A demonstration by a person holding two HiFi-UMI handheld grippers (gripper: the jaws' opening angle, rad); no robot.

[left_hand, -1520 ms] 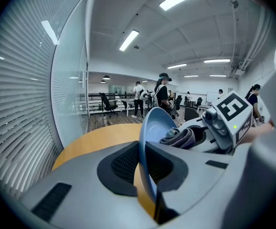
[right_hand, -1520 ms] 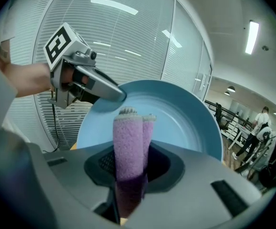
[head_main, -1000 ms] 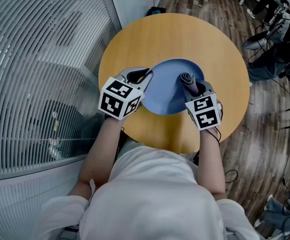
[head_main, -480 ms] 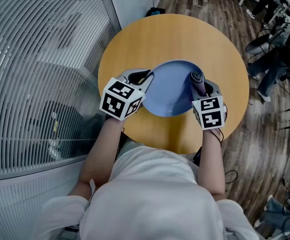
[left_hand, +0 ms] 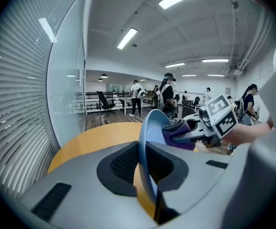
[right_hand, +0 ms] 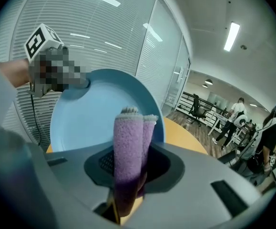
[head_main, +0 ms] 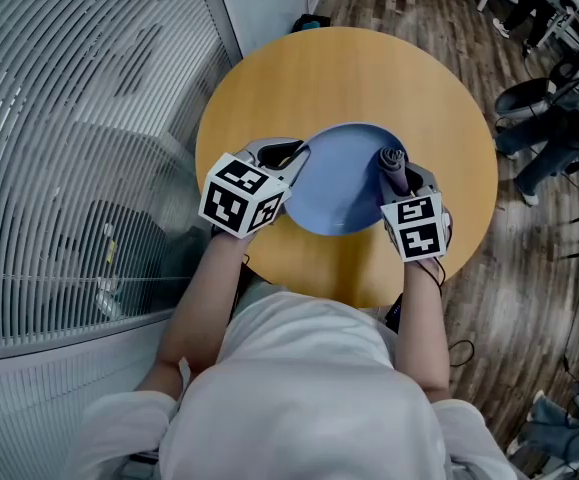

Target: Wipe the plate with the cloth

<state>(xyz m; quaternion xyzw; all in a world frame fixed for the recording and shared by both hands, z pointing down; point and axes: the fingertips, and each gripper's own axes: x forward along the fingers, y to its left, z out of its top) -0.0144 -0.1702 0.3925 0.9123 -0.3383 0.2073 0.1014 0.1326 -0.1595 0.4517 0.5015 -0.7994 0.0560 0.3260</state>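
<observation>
A blue plate [head_main: 337, 180] is held tilted above the round wooden table [head_main: 349, 78]. My left gripper [head_main: 291, 160] is shut on the plate's left rim; in the left gripper view the plate [left_hand: 149, 128] stands edge-on between the jaws of the left gripper [left_hand: 144, 162]. My right gripper [head_main: 397, 176] is shut on a folded purple cloth [head_main: 393, 164] that rests against the plate's right part. In the right gripper view the cloth [right_hand: 128, 147] sticks up between the jaws of the right gripper [right_hand: 127, 168], in front of the plate's [right_hand: 92, 113] face.
A glass wall with blinds [head_main: 69, 118] runs along the left. Office chairs [head_main: 534, 98] and wooden floor lie to the right of the table. Several people [left_hand: 166, 92] stand far off in the room.
My right gripper with the cloth has slid rightward across the plate toward its right edge. The left gripper and plate have stayed put.
</observation>
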